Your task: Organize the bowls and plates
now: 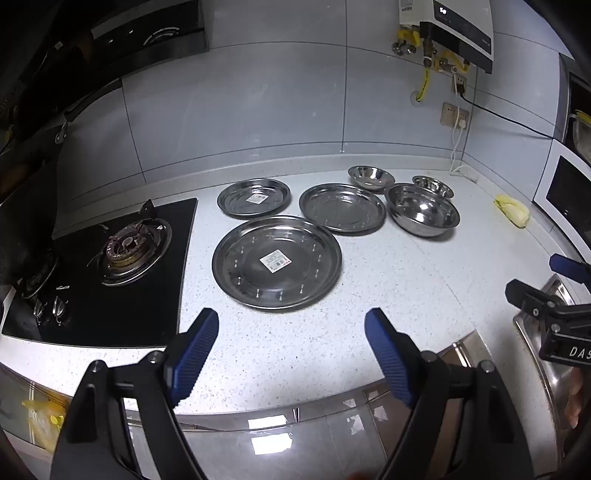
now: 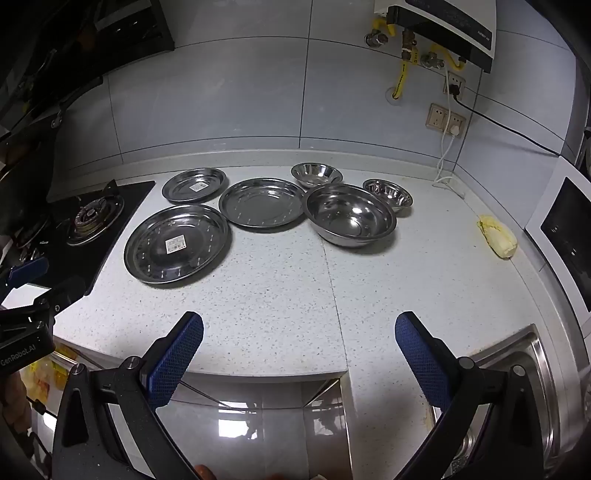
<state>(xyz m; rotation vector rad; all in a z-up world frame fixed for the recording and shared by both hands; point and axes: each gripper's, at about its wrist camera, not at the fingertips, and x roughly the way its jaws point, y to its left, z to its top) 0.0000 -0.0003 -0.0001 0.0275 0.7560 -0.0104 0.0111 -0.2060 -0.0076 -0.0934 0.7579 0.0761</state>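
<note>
Both hand-held grippers, left (image 1: pixel 291 325) and right (image 2: pixel 299 328), gape above countertop (image 2: pixel 295 295).

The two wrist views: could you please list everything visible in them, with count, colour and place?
plates: three, steel, left part of the counter; two carry a white label.
bowls: three, steel, right of the plates; the largest in front.
counter: one, speckled white, under all the dishes.
gas stove: one, black, left of the plates.
yellow lump: one, pale yellow, far right on the counter; what it is I cannot tell.
sink: one, steel, right front corner.
water heater: one, white and black, on the wall, with yellow pipes below.
wall sockets: several, beige, below the heater.
left gripper: one, black with blue pads, open, empty.
right gripper: one, same colours, open, empty.
</note>
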